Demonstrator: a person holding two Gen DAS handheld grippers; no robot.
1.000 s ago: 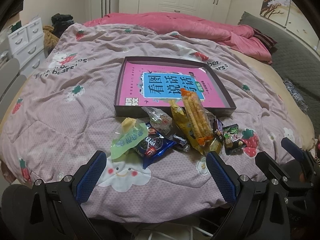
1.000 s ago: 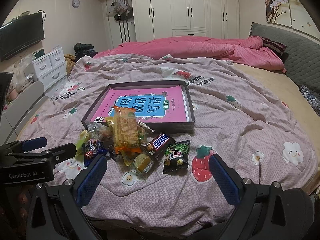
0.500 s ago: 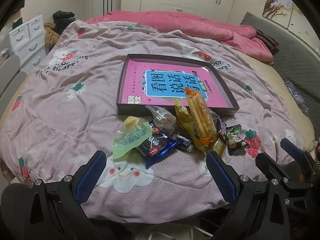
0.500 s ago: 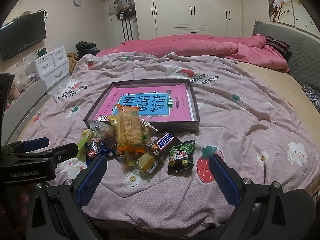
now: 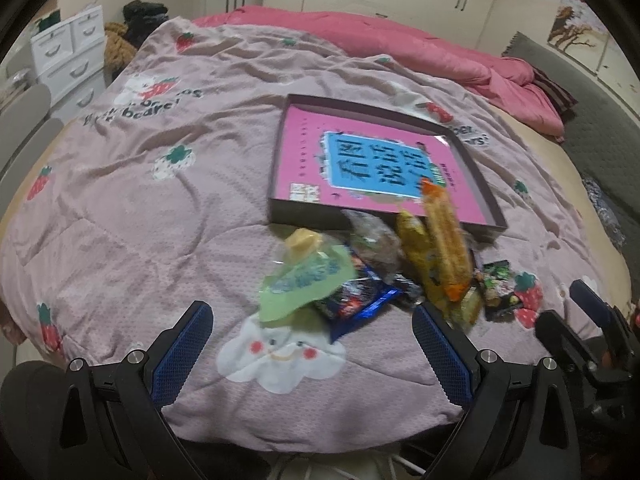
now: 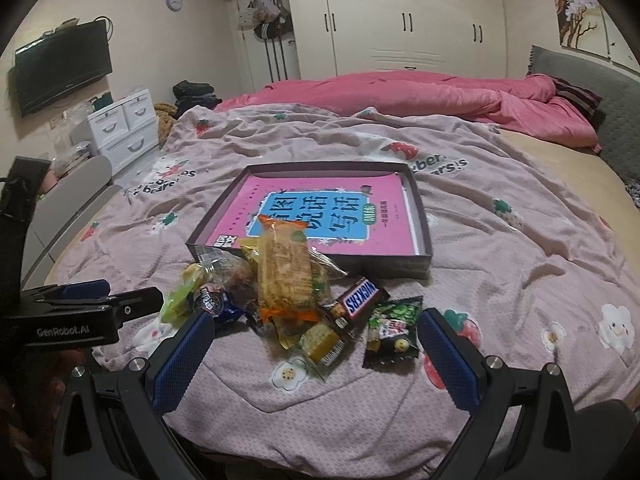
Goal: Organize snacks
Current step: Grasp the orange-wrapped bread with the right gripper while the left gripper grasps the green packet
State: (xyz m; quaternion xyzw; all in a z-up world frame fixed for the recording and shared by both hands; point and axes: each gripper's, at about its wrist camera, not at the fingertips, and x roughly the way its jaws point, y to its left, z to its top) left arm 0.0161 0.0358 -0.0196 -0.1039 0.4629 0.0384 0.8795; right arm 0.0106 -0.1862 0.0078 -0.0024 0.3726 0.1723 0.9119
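Two matte-black handheld grippers, blue grip pads

Each gripper, left gripper (image 5: pixel 310 344) and right gripper (image 6: pixel 316 354), has chunky black arms, silver screws at the joints, and textured blue pads (image 6: pixel 182 356). "GenRobot.AI" is printed white on the left gripper's side.

The left claw (image 5: pixel 312 344) hangs wide open over the near edge of the bed (image 5: pixel 160 220). Just beyond lies a blurred heap of snacks (image 5: pixel 384 276), touching the near wall of the shallow box (image 5: pixel 486 196) holding a pink book (image 5: pixel 360 164).
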